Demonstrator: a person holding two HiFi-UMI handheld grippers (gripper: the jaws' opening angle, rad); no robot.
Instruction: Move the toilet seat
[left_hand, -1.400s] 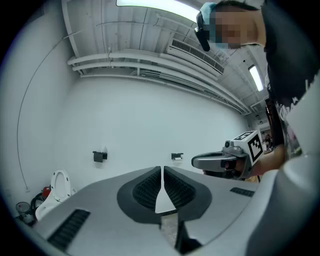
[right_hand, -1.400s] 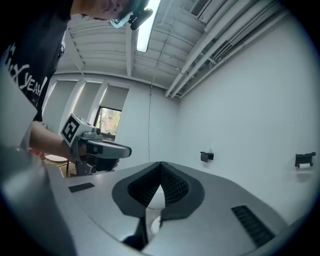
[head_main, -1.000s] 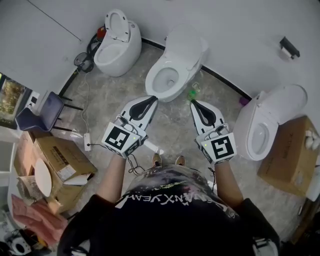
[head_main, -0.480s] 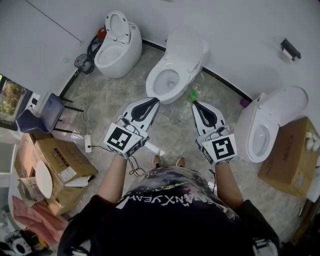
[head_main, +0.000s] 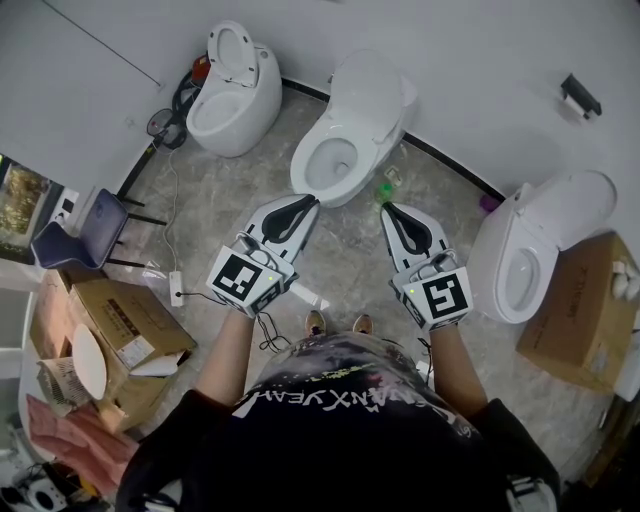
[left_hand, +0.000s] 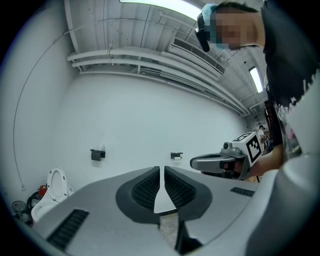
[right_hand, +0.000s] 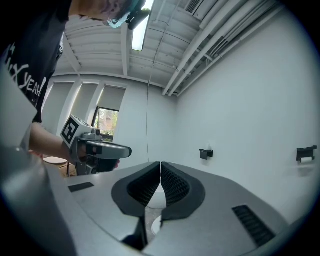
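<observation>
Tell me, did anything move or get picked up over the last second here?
Nothing visibly changed. The left gripper and the right gripper still hang side by side with their jaws shut and empty. They stay short of the middle white ceramic toilet, which looks the same as before.
</observation>
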